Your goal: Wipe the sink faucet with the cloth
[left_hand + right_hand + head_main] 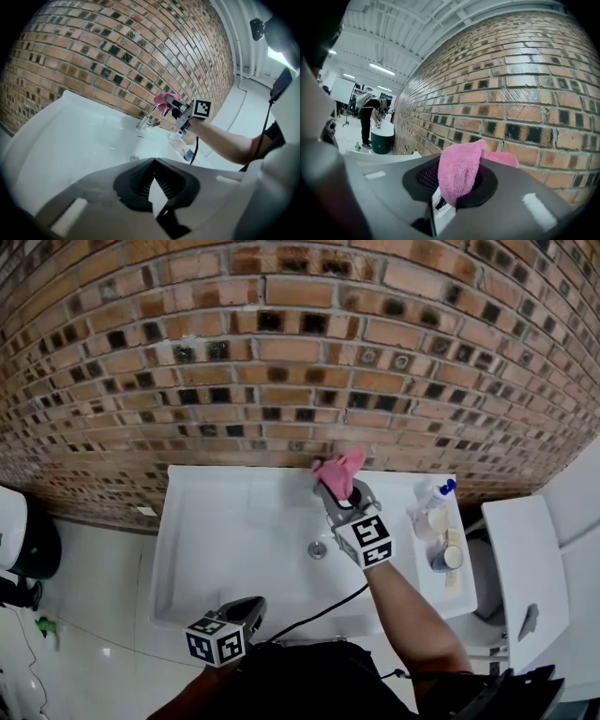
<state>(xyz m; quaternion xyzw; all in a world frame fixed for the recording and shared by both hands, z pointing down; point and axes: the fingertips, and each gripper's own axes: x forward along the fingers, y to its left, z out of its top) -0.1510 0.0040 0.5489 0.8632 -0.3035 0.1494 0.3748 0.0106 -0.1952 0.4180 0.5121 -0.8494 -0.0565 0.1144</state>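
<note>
My right gripper is shut on a pink cloth at the back rim of the white sink, close to the brick wall. The chrome faucet shows in the left gripper view, just below and left of the cloth and right gripper; in the head view the cloth and gripper mostly hide it. The right gripper view has the cloth bunched between the jaws of the right gripper. My left gripper hangs shut and empty over the sink's front edge, its jaws together.
A drain sits mid-basin. A spray bottle and a small cup stand on the sink's right ledge. A cable trails from the right arm. A white toilet is to the right. Far off, a person bends beside a green bin.
</note>
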